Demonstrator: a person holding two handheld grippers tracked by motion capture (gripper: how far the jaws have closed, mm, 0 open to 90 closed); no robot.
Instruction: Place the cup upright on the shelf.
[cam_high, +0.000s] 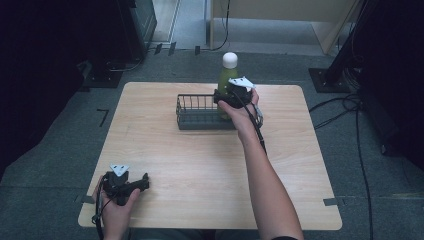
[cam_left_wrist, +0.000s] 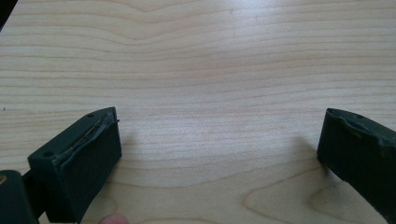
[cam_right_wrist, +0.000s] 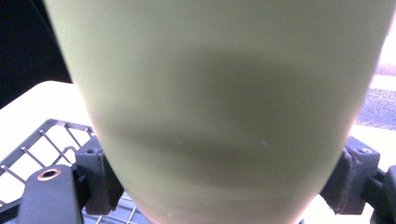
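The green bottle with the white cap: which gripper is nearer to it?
Right. The right gripper has its jaws on either side of the green bottle at the wire basket. The left gripper sits open at the table's near-left corner, far from it.

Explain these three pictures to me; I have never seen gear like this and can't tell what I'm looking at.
A person sits at a wooden table with a hand-held gripper in each hand; there is no robot arm. The high view looks down from above the person. The other two pictures come from small cameras riding on each gripper, looking along its two black jaws.

On the table stands a dark wire basket. A green bottle with a white cap stands upright in its right end. The right gripper has its jaws on either side of the bottle's body, right against it. The left gripper rests near the table's front left corner, jaws wide apart with just bare wood between them.
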